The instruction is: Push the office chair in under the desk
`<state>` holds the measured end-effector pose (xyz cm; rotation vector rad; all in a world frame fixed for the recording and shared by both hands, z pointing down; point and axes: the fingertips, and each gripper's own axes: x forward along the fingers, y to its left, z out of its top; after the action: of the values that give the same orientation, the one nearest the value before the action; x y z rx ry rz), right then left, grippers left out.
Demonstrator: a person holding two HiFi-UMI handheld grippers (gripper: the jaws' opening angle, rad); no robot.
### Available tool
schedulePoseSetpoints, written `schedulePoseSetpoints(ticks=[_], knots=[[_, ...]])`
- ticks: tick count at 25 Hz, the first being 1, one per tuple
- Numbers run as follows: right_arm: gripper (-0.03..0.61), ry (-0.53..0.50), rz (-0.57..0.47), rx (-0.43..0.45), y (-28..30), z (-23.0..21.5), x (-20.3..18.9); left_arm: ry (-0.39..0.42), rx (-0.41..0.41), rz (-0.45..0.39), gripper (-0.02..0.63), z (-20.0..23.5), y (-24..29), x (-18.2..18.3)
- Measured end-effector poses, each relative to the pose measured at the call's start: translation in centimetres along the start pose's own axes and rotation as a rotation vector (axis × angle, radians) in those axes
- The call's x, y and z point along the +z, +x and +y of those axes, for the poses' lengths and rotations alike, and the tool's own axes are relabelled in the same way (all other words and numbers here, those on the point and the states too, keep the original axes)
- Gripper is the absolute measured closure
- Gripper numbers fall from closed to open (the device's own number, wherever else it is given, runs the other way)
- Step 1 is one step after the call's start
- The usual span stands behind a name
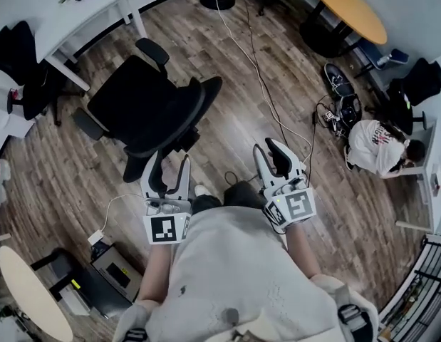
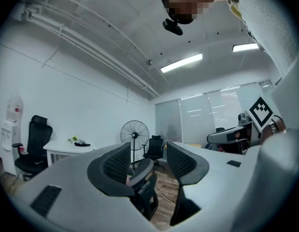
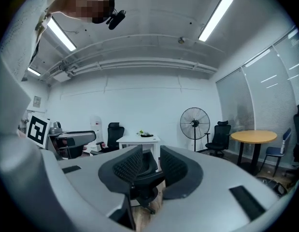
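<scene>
Mostly hidden base of office chair, desk cut off

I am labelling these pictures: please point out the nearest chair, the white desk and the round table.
Nearest chair (image 1: 135,100): head view, on its seat.
White desk (image 1: 67,23): head view, on its bare top.
Round table (image 1: 348,7): head view, on its top.

I see a black office chair at the head view's upper left, on a floor of brown wood-grain planks. The desk is white and the round table at upper right is orange-yellow. My left gripper and right gripper are pale grey (black-and-white square markers on their cubes).
</scene>
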<state>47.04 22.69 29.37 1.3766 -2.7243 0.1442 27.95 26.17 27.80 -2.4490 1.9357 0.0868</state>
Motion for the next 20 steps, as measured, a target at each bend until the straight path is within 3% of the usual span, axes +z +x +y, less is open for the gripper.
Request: schedulePoseSetpoints(ticks=[9,20], knots=[[0.453,-0.057,0.06,0.214,7.4,5.6,-1.1,-0.002,0.271,0.047,0.379,8.2,-5.9,-2.3],[0.449,-0.095,0.109,0.377,16.8,6.3,-3.3,0.019,0.519,0.149,0.373,13.1,-7.1,-6.4]])
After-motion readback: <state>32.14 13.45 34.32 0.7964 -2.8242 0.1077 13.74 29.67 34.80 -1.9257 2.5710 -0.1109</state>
